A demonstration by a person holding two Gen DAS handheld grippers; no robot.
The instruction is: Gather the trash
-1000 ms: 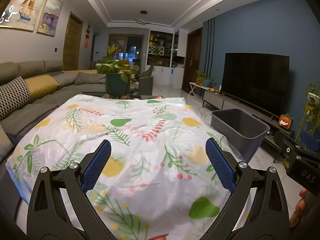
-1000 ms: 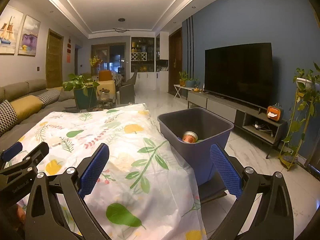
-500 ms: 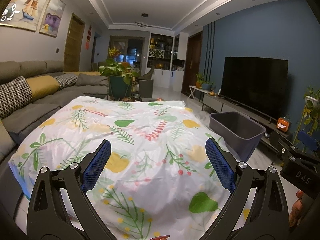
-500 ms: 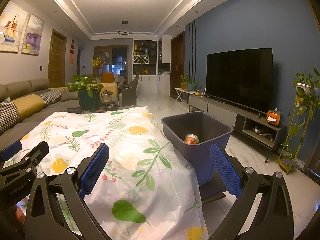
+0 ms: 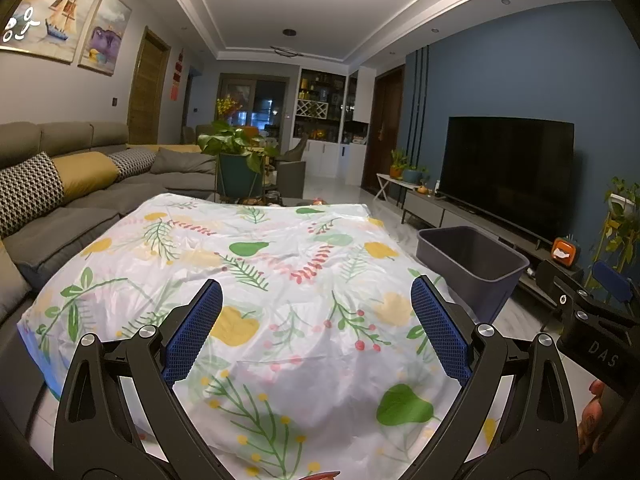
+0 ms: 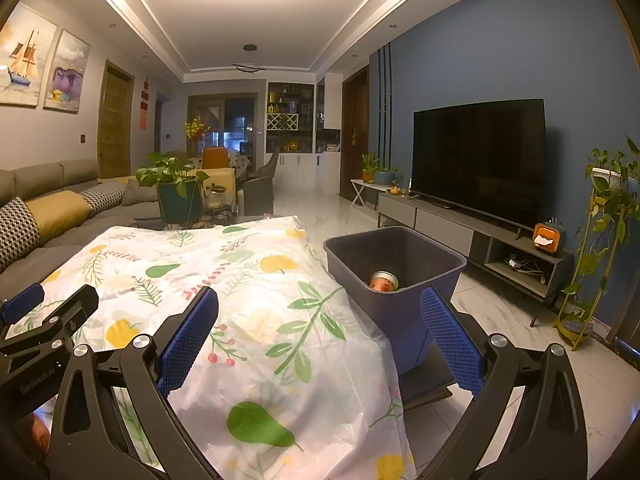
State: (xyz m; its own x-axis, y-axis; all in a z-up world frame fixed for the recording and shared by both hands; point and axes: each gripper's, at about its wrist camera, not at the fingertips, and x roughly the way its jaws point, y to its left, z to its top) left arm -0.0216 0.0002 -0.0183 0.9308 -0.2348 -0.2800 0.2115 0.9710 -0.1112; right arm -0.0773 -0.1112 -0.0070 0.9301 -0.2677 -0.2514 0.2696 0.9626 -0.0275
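A grey plastic bin point(image 6: 404, 280) stands on the floor at the right side of a table draped in a white cloth with fruit and leaf prints point(image 6: 240, 280). Inside the bin lies an orange can point(image 6: 383, 281). In the left wrist view the bin point(image 5: 472, 264) shows only its rim and walls. My left gripper point(image 5: 316, 320) hovers open over the near part of the cloth point(image 5: 280, 280), holding nothing. My right gripper point(image 6: 320, 320) is open too, above the cloth's right edge and just short of the bin. No loose trash shows on the cloth.
A grey sofa with cushions point(image 5: 60, 200) runs along the left. A TV point(image 6: 480, 160) on a low console point(image 6: 472, 240) lines the blue right wall, with a tall plant stand point(image 6: 600, 240) nearby. A potted plant point(image 5: 236, 160) stands beyond the table. White tiled floor point(image 6: 500, 320) surrounds the bin.
Both grippers have pulled back and risen a little, so the table and bin look slightly farther away. Both stayed open.
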